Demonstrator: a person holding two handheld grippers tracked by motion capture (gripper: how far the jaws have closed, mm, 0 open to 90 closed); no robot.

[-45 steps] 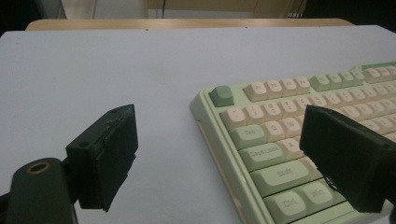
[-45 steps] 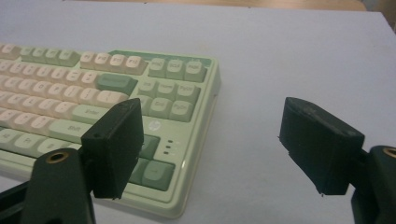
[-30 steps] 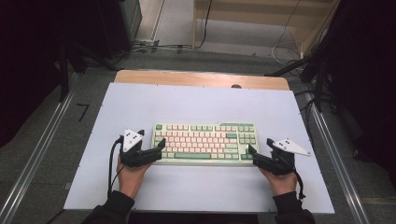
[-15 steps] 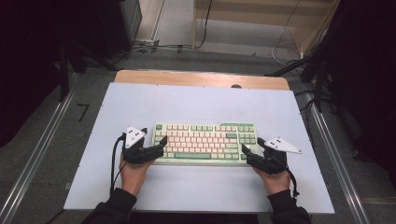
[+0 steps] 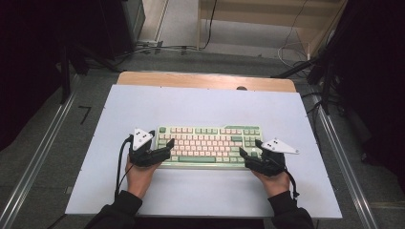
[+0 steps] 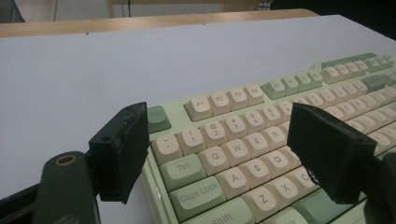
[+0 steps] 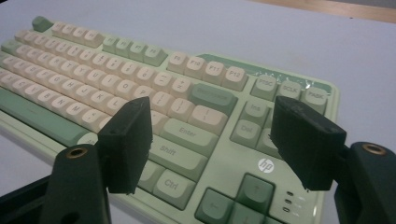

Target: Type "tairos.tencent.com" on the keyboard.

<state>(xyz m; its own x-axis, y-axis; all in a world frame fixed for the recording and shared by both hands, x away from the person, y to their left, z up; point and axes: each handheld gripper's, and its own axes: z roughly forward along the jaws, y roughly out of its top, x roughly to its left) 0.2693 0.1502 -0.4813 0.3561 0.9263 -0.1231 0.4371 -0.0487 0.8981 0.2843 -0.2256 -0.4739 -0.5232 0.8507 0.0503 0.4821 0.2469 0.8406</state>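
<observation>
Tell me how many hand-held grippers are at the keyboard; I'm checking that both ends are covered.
2. The left hand-held gripper is at the left end of the keyboard, jaws apart over its corner; the right hand-held gripper is at its right end, jaws also apart.

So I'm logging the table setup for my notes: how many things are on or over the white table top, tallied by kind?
Keyboards: 1, the green and cream keyboard
Handheld grippers: 2, the left gripper and the right gripper, one at each end of the keyboard, both with jaws apart
Total: 3
</observation>
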